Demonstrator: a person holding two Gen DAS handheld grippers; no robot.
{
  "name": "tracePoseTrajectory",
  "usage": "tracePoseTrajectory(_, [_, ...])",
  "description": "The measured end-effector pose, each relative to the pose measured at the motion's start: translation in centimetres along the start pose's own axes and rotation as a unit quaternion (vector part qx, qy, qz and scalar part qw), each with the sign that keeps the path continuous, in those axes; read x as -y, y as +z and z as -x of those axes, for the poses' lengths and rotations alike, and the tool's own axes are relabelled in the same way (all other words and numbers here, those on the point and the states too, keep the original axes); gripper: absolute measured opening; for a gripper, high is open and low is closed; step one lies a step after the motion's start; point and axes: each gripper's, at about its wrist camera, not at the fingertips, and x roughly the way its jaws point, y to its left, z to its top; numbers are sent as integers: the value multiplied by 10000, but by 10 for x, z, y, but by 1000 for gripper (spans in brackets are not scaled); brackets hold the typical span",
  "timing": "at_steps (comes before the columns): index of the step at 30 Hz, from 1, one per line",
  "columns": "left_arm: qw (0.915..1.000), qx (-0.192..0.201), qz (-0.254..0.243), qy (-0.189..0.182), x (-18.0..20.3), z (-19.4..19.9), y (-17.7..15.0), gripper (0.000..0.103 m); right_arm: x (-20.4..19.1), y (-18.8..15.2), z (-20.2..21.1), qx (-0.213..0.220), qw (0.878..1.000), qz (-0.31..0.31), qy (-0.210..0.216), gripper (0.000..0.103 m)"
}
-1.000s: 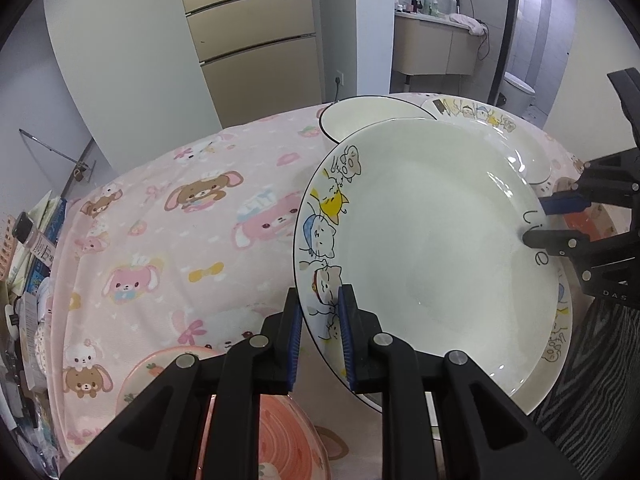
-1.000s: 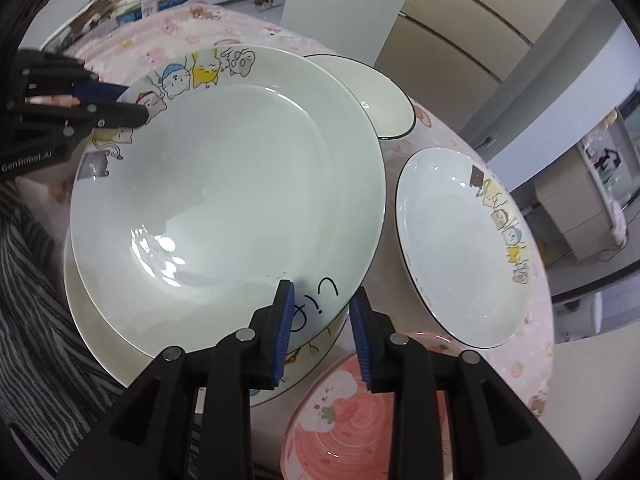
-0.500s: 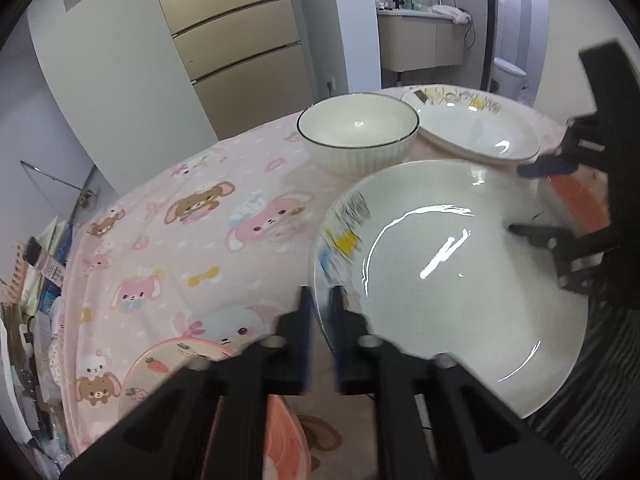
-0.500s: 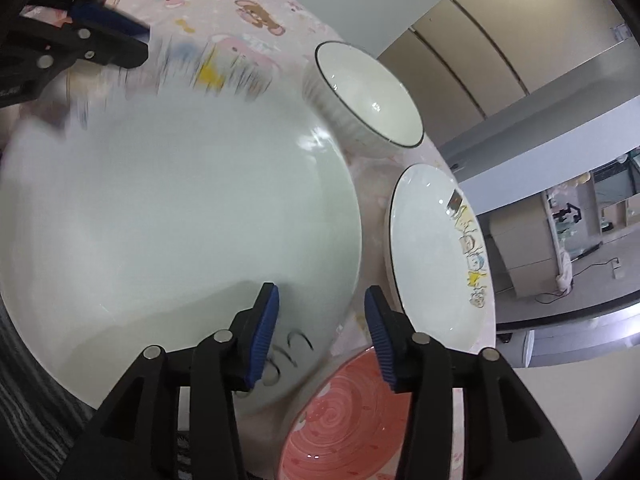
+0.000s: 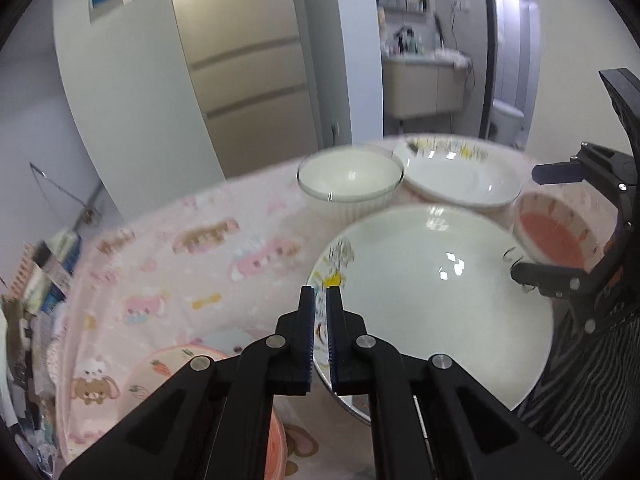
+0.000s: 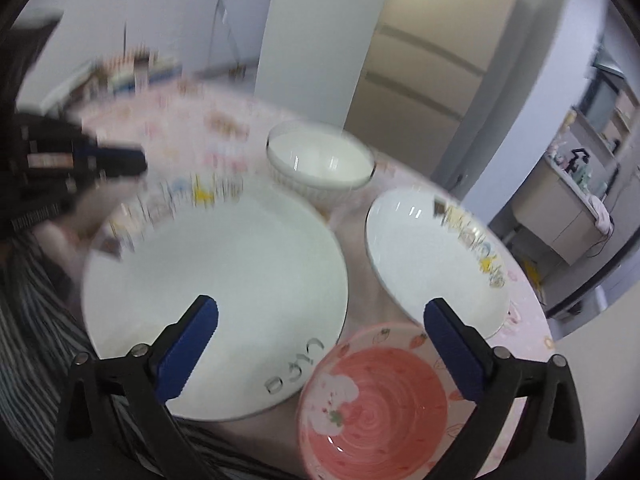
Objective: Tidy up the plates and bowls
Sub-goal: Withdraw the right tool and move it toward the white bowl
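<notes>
A large white cartoon-rimmed plate [image 5: 432, 304] lies at the near table edge, also in the right wrist view [image 6: 216, 300]. My left gripper [image 5: 318, 300] is nearly shut with its tips at the plate's left rim; I cannot tell whether it grips the rim. My right gripper [image 6: 320, 312] is wide open above the plate's right rim and a pink strawberry bowl [image 6: 372, 404]. A white ribbed bowl [image 6: 320, 164] and a smaller cartoon plate [image 6: 432, 260] sit farther back.
The round table has a pink cartoon cloth [image 5: 180, 264]. Another pink carrot bowl [image 5: 168, 380] sits under my left gripper. Clutter of books [image 5: 44, 280] lies at the far left edge. A striped garment [image 6: 36, 320] is at the near side.
The big plate went from tilted and lifted to lying flat on the table. My right gripper opened wide and let go of its rim. Both cameras pulled back.
</notes>
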Motion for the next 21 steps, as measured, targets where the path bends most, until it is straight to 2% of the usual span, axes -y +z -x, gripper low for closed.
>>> tracePoseTrajectory(1, [9999,171,-23,16,3,7,0,13,1,0,5,169,9998,-91,-12,103])
tracePoseTrajectory(2, [9996,276,-29,1,4,12,2,31,3,-1,11,359,9992,-175,-18,103])
tracePoseTrajectory(3, [9993,364,-1,-32,5,17,2,66,4,-2,16,537,9982,-272,-18,103])
tracePoseTrajectory(5, [9979,623,167,-75,4,27,2,103,5,-3,27,804,9956,-471,104,103])
tracePoseTrajectory(8, [9937,1059,346,86,0,39,0,103,5,-6,37,1184,9899,-676,395,103])
tracePoseTrajectory(11, [9898,1297,573,103,-7,44,-4,103,-1,-12,40,1614,9851,-538,236,103])
tracePoseTrajectory(13, [9886,1344,680,31,-12,44,-6,103,-1,-17,38,1757,9822,-609,248,103])
tracePoseTrajectory(17, [9863,1361,935,35,-22,43,-12,103,13,-22,33,1778,9783,-958,458,103])
tracePoseTrajectory(21, [9841,1344,1147,-185,-34,44,-12,103,26,-25,39,1928,9722,-1224,506,103])
